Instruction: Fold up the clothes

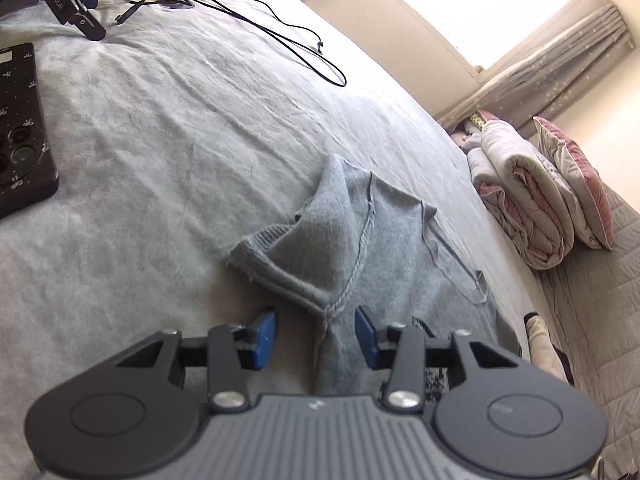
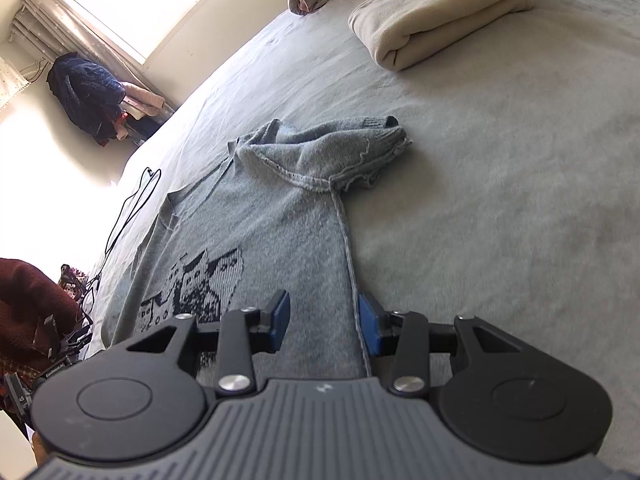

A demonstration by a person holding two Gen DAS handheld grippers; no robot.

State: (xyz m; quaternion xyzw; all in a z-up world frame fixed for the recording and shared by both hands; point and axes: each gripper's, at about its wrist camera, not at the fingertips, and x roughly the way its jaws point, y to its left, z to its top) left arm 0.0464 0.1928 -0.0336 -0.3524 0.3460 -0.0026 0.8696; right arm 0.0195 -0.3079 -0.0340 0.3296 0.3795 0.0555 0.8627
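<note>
A grey knitted sweater (image 1: 384, 248) lies spread on the pale bed sheet, with a dark knitted pattern (image 2: 196, 292) on its body. In the left wrist view its short sleeve (image 1: 280, 252) is bunched up at the armpit seam, just ahead of my left gripper (image 1: 316, 336), which is open with the side seam between its blue pads. In the right wrist view the other sleeve (image 2: 360, 148) is crumpled ahead. My right gripper (image 2: 324, 326) is open over the sweater's side edge, one blue pad on the cloth and one at the seam.
A black phone (image 1: 20, 128) and a black cable (image 1: 288, 36) lie on the sheet (image 1: 160, 128) at the far left. Folded quilts and a pillow (image 1: 540, 200) sit beside the bed. A folded cream blanket (image 2: 436, 12) lies at the far end. A red sleeve (image 2: 32, 308) shows at left.
</note>
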